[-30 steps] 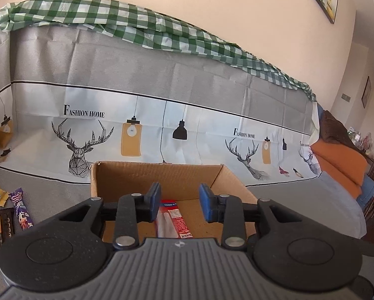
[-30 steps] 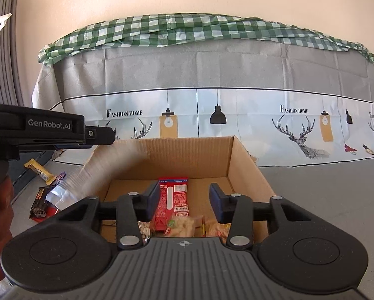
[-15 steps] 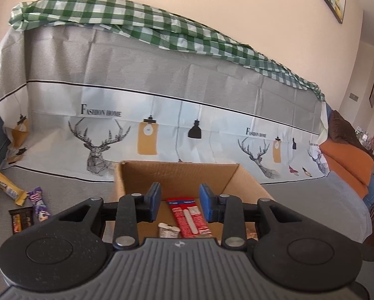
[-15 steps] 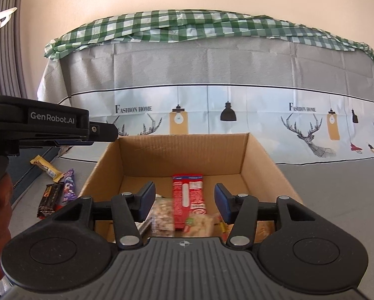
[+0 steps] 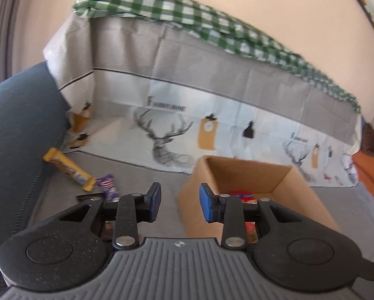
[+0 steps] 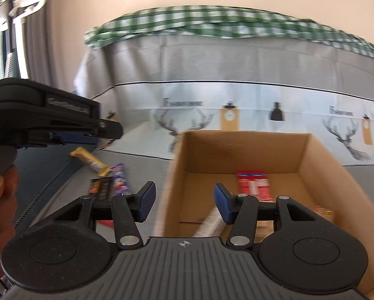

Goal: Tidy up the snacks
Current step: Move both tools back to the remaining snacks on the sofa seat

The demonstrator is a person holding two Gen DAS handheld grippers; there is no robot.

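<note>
Now both claws empty: left claw (image 5: 179, 201) jaws narrowly parted, right claw (image 6: 184, 203) wider, having just opened further. Loose yellow bar (image 5: 69, 170), purple bar (image 6: 120, 177) and dark bar (image 6: 100, 188) lie left of the cardboard box (image 6: 239, 147). Next, I'd approach a bar across its width and grip mid-length.

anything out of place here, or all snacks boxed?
Not all boxed. Three bars lie loose on the grey cover left of the cardboard box: a yellow bar, a purple bar and a dark bar. A red pack already lies in the box. Both grippers, left and right, are empty.
</note>
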